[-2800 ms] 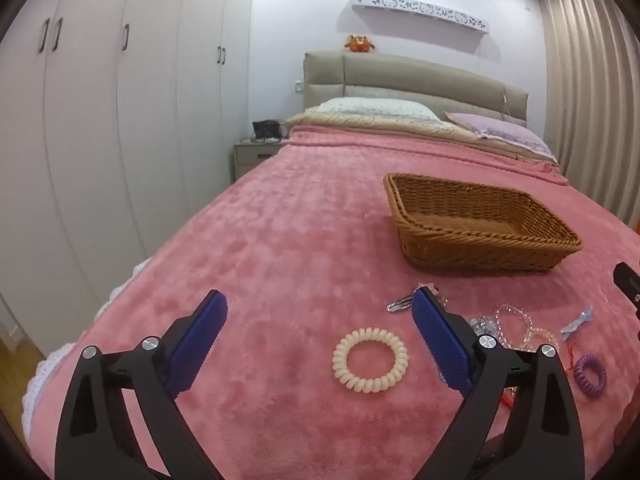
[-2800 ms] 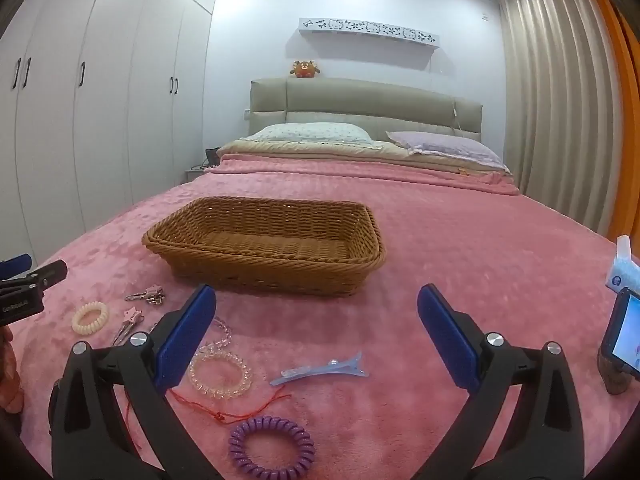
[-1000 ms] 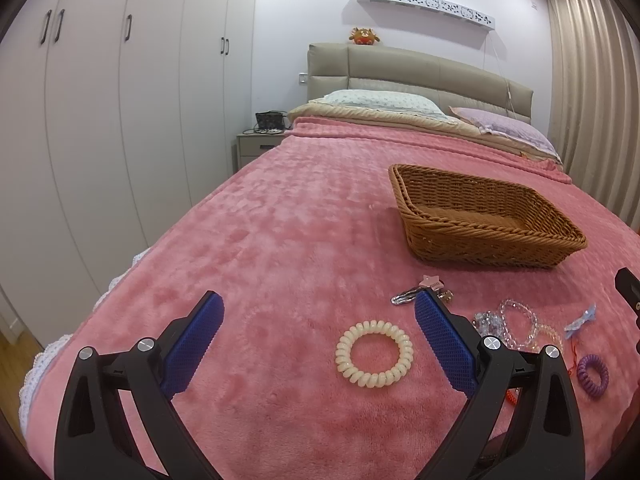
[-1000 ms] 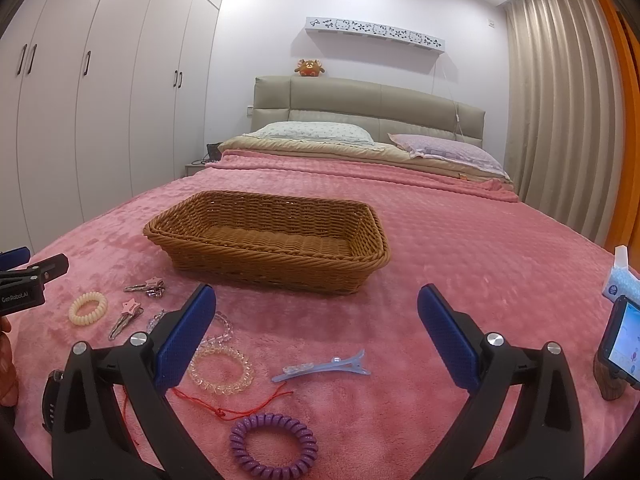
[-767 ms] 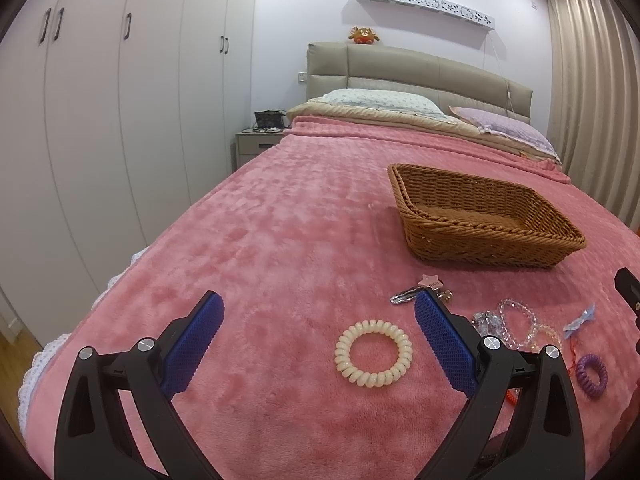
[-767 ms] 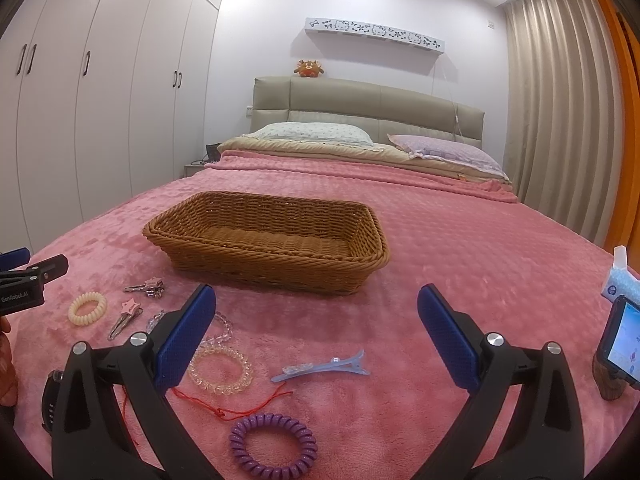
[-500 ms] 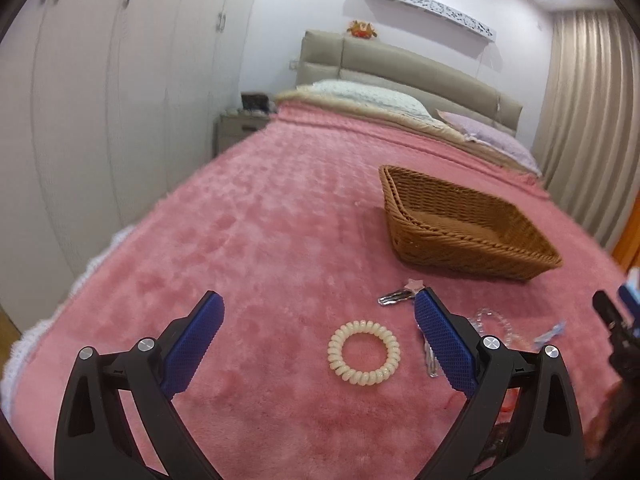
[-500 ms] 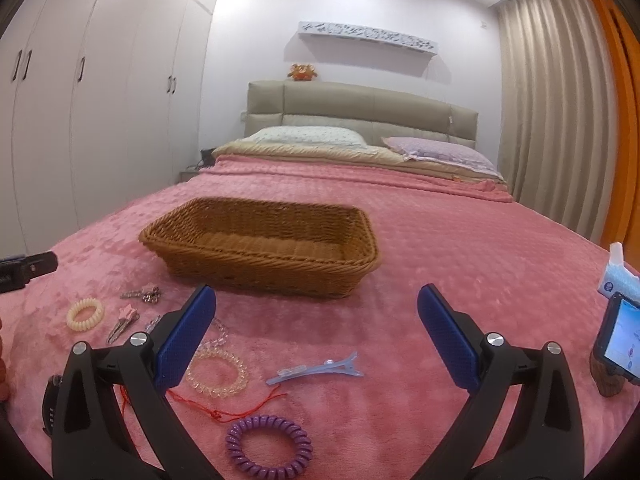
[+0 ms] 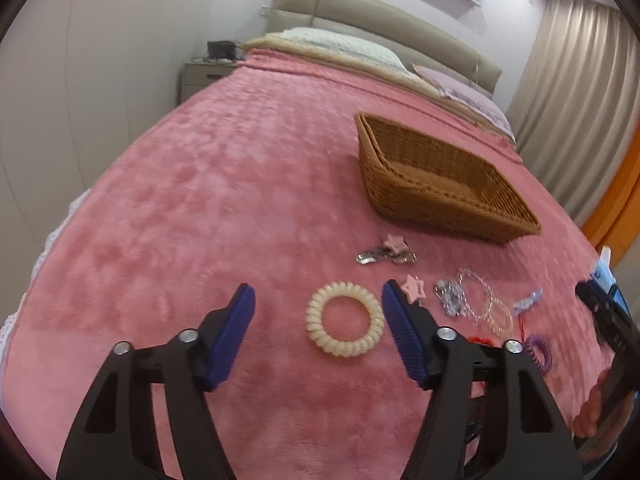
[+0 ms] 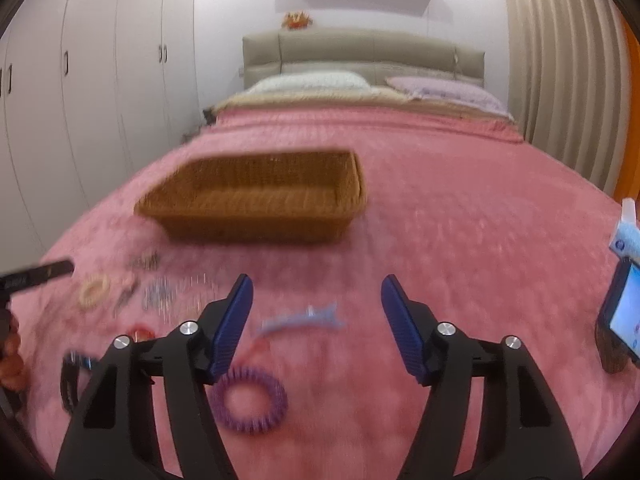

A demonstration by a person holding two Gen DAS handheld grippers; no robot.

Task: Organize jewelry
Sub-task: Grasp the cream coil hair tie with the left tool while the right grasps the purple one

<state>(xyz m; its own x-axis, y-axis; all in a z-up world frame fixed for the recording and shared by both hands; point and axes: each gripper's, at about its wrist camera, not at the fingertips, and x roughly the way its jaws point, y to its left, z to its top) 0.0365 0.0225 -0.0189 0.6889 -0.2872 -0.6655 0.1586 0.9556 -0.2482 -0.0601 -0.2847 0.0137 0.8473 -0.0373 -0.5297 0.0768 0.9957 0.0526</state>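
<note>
A cream spiral hair tie [image 9: 345, 319] lies on the pink bedspread between the blue pads of my left gripper [image 9: 318, 334]. Its jaws are closing and the pads do not touch the tie. Right of it lie star hair clips [image 9: 386, 253], bead bracelets [image 9: 476, 300] and a purple spiral tie [image 9: 538, 352]. The wicker basket [image 9: 440, 184] stands further back, nothing visible inside. In the blurred right wrist view, my right gripper [image 10: 316, 320] is closing with a pale blue clip [image 10: 302, 318] lying between its pads, untouched. A purple spiral tie [image 10: 250, 400] lies just below it, with the basket [image 10: 256, 196] beyond.
A phone on a stand [image 10: 620, 320] and a tissue pack [image 10: 626, 236] sit at the right edge of the bed. White wardrobes [image 10: 80, 100] line the left wall, a nightstand [image 9: 204, 76] stands by the headboard. Pillows [image 10: 312, 80] lie at the far end.
Both grippers have tilted downward toward the bedspread and their jaws have narrowed. The cream tie now sits between the left pads, the blue clip between the right pads.
</note>
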